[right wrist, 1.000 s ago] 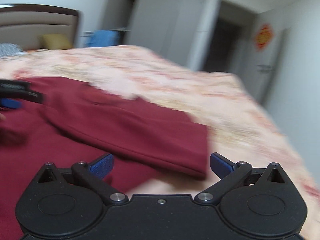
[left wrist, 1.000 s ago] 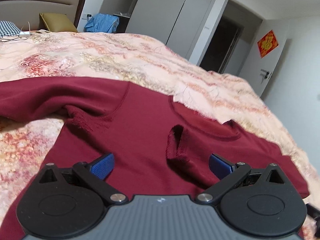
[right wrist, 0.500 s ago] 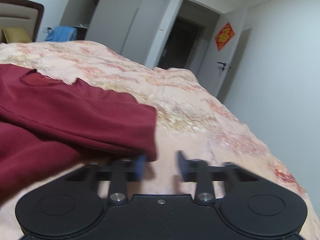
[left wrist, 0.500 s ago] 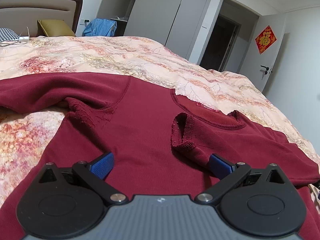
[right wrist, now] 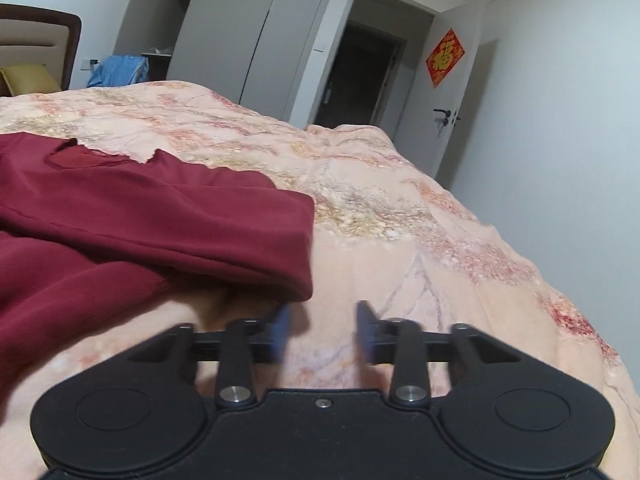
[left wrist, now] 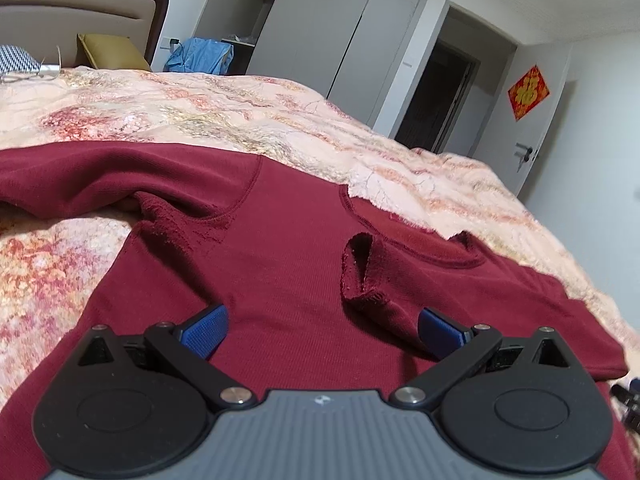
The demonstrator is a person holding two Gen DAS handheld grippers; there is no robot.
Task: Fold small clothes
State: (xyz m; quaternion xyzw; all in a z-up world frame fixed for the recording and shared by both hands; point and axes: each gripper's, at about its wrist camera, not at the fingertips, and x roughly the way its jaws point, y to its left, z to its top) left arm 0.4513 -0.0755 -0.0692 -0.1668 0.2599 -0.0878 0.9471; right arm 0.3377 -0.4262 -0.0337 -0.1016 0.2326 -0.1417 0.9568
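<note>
- Bedroom walls, grey wardrobe doors [left wrist: 344, 36] and an open dark doorway [right wrist: 360, 68] stood behind a bed spread with a peach floral quilt [right wrist: 400, 216].
- A dark red top [left wrist: 288, 248] lay spread front-up across the quilt, its long axis running left to right, its neckline [left wrist: 404, 236] toward the far side.
- The left gripper [left wrist: 322, 330] hovered over the body of the top, jaws wide, nothing between them; a raised, frayed fold of cloth [left wrist: 360, 272] stood just ahead of its right pad.
- The right gripper [right wrist: 324, 330] sat low over bare quilt, just off the end of the right sleeve [right wrist: 224, 224]. Its jaws had just been opening and stood partly apart, blurred, with nothing between them.
- The sleeve's cuff [right wrist: 302, 264] lay just ahead and slightly left of the right jaws, so the right hand was the nearer one.
- Taking that cuff to fold the sleeve inward looked like the likely next step, which would call for a short reach forward and left.
</note>
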